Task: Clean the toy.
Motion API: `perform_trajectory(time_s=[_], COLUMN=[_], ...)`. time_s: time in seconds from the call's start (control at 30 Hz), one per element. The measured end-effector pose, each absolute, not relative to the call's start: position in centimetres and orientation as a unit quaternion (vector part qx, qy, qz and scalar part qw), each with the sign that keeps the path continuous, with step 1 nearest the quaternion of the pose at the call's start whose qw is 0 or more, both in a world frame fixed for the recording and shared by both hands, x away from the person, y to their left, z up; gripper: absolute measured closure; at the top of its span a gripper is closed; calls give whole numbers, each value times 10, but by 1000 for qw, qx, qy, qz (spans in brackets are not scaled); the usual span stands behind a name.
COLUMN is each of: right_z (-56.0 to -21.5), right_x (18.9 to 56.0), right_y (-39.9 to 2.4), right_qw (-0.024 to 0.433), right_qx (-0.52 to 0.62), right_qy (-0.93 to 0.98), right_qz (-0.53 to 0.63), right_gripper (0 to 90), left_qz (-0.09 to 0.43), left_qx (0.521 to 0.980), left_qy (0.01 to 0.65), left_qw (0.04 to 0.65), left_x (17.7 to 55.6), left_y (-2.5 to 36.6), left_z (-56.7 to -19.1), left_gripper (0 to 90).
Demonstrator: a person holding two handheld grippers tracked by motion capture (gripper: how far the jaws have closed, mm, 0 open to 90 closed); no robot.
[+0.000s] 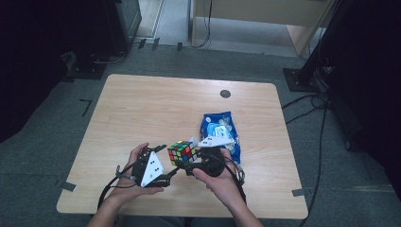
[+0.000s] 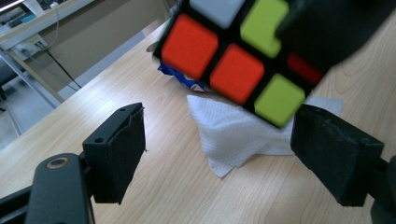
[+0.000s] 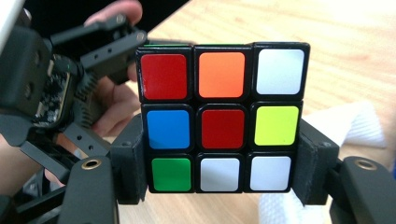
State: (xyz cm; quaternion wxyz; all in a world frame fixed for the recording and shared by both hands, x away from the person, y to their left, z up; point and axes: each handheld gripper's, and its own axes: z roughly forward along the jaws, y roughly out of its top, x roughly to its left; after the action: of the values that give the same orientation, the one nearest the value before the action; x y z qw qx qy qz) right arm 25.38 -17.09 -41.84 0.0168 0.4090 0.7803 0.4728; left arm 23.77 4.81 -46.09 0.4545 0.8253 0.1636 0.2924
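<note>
A scrambled colour cube [image 1: 182, 152] hangs above the wooden table [image 1: 156, 109] near its front edge. My right gripper [image 1: 189, 163] is shut on it. In the right gripper view the two black jaws press on the lower sides of the cube [image 3: 222, 123]. My left gripper [image 1: 171, 174] sits just left of and below the cube, with its jaws open. In the left gripper view the cube [image 2: 233, 60] floats above the gap between the pads [image 2: 121, 149], touching neither. The left gripper [image 3: 46, 93] and its hand also appear at the left of the right gripper view.
A blue packet [image 1: 220, 127] lies on the table behind the cube. A white paper tissue [image 2: 233, 135] lies under the cube beside the packet. A dark round hole [image 1: 225, 93] marks the tabletop at the back. Cables and stands ring the table on the floor.
</note>
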Motion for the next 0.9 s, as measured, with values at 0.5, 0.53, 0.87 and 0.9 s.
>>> perform_trajectory(time_s=[0.5,0.53,0.87,0.9], right_z=[-427,-427,-430,-430], right_x=[257,257,258,258], right_y=[-161,-161,-161,-161], right_qw=[-17,-17,-18,-17], right_qx=[413,413,428,429], right_qy=[796,796,790,789], right_qz=[442,442,439,439], right_gripper=[345,345,342,342], left_qz=[308,308,323,320], left_qx=[827,827,830,829], left_qy=[126,126,113,114], left_qw=[453,453,442,445], left_x=[231,231,228,229], left_y=[42,42,39,39], left_z=[-464,-464,-467,-467], left_gripper=[261,264,341,341])
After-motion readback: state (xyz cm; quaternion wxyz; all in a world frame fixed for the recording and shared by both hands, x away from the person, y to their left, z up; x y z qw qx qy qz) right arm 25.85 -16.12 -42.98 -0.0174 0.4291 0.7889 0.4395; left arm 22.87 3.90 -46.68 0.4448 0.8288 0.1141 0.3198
